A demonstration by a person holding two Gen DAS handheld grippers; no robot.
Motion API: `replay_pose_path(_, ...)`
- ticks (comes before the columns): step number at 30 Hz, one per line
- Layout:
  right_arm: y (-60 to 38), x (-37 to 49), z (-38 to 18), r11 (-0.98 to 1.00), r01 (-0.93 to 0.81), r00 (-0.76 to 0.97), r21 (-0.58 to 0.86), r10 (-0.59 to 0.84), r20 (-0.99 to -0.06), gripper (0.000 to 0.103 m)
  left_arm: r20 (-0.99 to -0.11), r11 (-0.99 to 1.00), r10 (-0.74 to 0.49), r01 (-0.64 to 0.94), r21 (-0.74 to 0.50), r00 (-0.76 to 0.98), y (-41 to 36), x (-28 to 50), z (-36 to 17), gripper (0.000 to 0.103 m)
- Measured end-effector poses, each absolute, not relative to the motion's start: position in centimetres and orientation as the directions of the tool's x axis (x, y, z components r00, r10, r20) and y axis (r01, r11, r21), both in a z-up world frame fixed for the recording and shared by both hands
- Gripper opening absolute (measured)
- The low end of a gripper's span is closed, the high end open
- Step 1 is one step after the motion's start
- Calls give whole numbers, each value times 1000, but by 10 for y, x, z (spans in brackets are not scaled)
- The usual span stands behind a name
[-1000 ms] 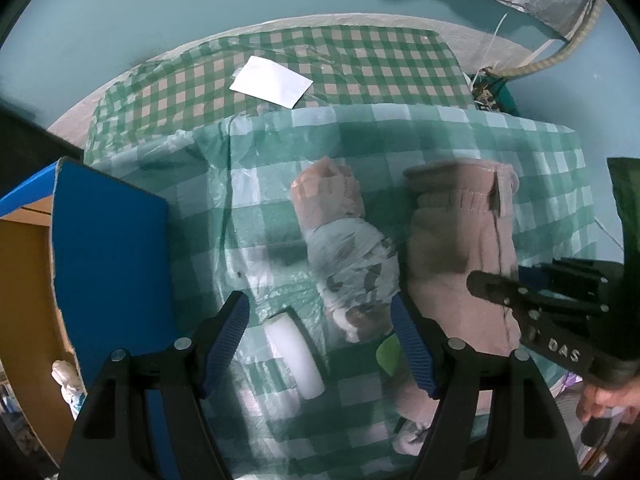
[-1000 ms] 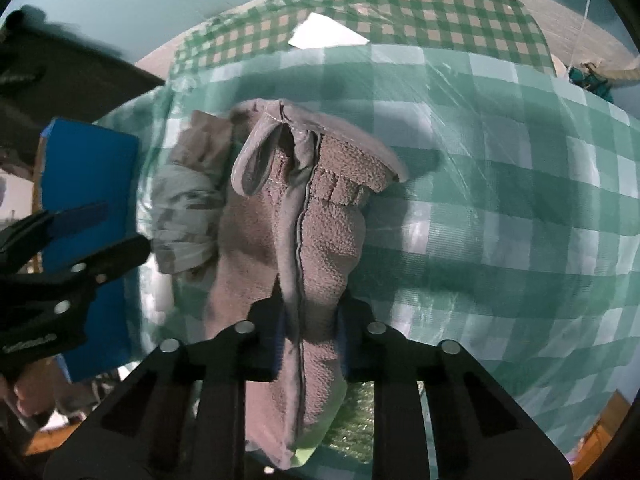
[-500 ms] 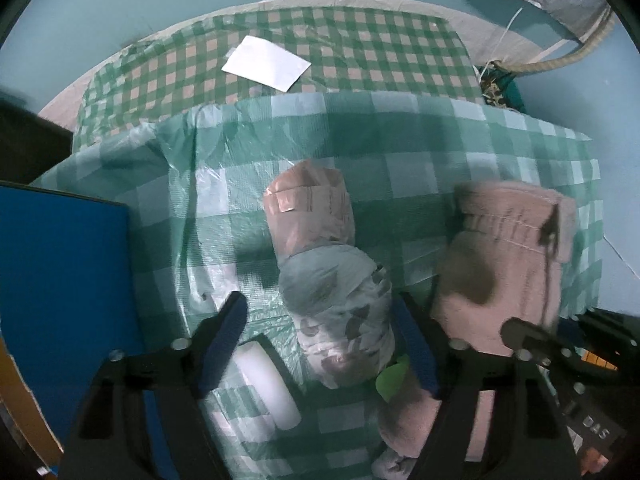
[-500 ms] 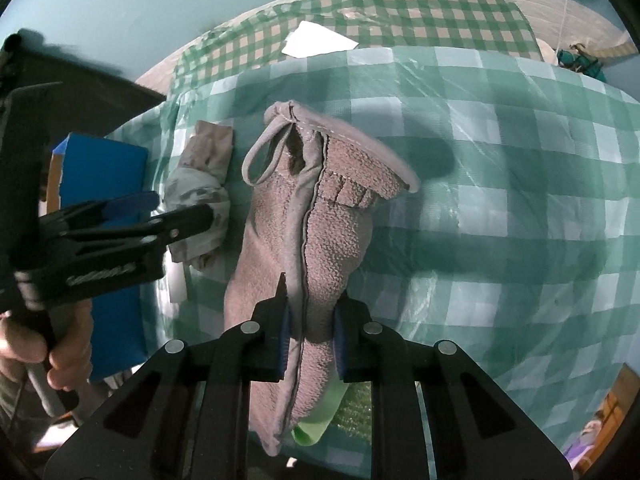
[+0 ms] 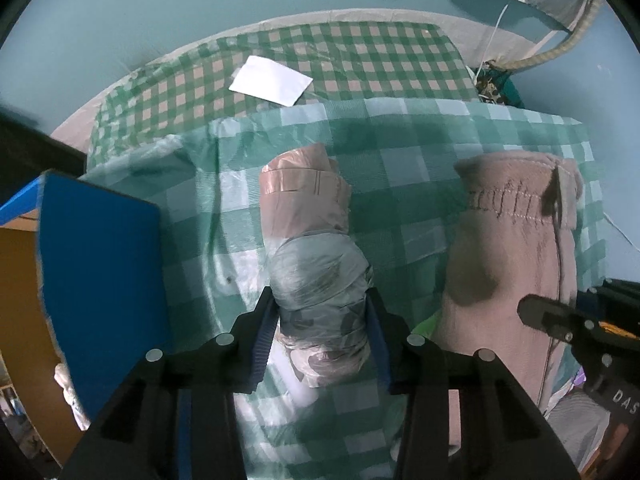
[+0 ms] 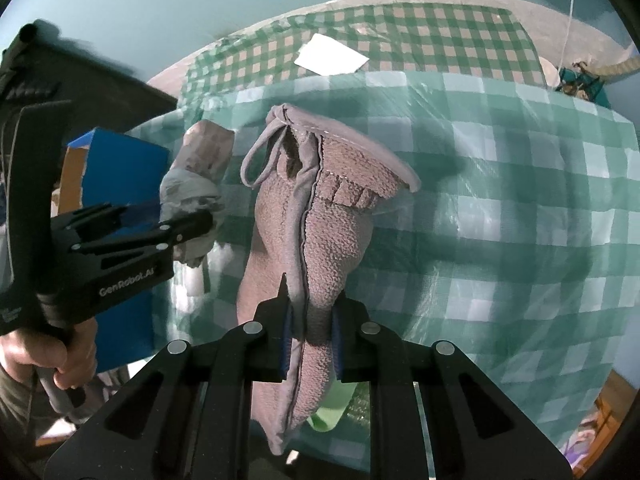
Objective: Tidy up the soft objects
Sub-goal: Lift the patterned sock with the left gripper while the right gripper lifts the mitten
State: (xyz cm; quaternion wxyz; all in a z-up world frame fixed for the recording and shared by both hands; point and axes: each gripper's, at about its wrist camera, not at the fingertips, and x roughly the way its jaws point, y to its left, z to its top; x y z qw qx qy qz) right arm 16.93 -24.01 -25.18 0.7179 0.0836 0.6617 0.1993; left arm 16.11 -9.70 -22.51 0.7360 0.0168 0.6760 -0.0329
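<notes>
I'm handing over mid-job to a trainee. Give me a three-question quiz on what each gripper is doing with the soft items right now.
1. True or false: the right gripper is shut on the pink mitt.
2. What sits between the left gripper's fingers? A) white card B) wrapped bundle C) blue box
3. Fill in: the white card lies at the table's ___ end, away from both grippers.

Key
1. True; its pads pinch the mitt.
2. B; the jaws have just been closing around the wrapped bundle.
3. Far; it rests on the checked cloth.
</notes>
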Motion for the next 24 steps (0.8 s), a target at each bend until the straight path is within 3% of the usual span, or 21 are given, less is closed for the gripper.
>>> replay_pose_path(24, -231, 142, -183, 926, -244, 176, 288, 334, -926, 15, -981, 998, -53, 46, -45, 187, -65, 92, -147, 43)
